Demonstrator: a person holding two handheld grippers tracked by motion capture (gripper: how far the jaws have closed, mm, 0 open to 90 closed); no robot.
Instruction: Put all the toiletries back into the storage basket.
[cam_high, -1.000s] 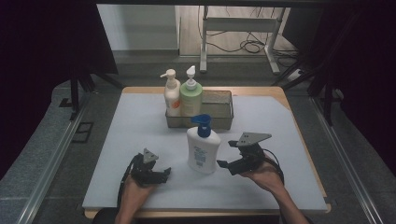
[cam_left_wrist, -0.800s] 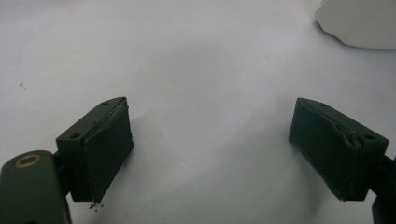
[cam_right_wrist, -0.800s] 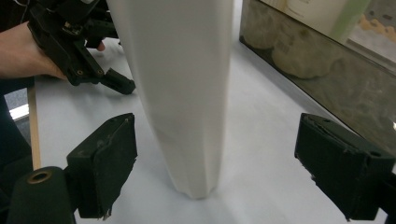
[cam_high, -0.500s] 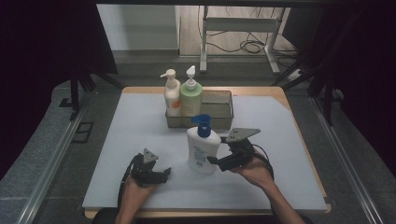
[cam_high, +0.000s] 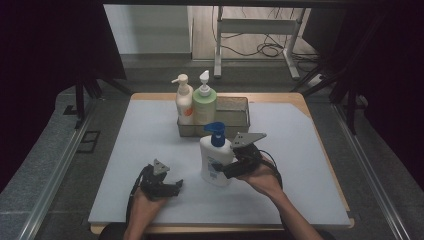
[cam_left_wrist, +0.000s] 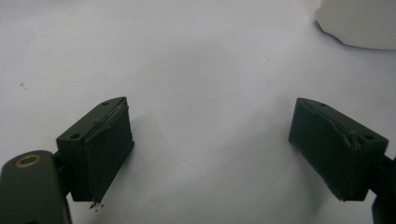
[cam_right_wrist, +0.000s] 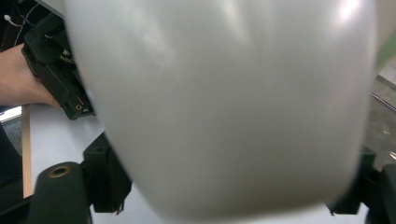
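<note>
White pump bottle (cam_high: 216, 161) with blue pump head stands upright on the surface (cam_high: 125, 150), just in front of the metal basket (cam_high: 235, 107), between the two hands. Two other bottles already stand in the basket's left end: a white one with orange label (cam_high: 183, 102) and a green one (cam_high: 204, 105); the right part of the basket looks free. Judgement: two placed, this third one not yet lifted, so grasp, carry and set-down remain. Right gripper (cam_high: 231, 165) is at the bottle's right side with the bottle body between its jaws; the jaws have just been closing in on it. In the right gripper view the bottle (cam_right_wrist: 219, 107) spreads blurred across both jaws, which are largely hidden behind it, so I cannot tell whether the pads press yet. Left gripper (cam_high: 167, 186) rests on the surface near the bottle, jaws wide apart with nothing between them (cam_left_wrist: 210, 149). Bottle label too small to read; basket floor hard to make out.
</note>
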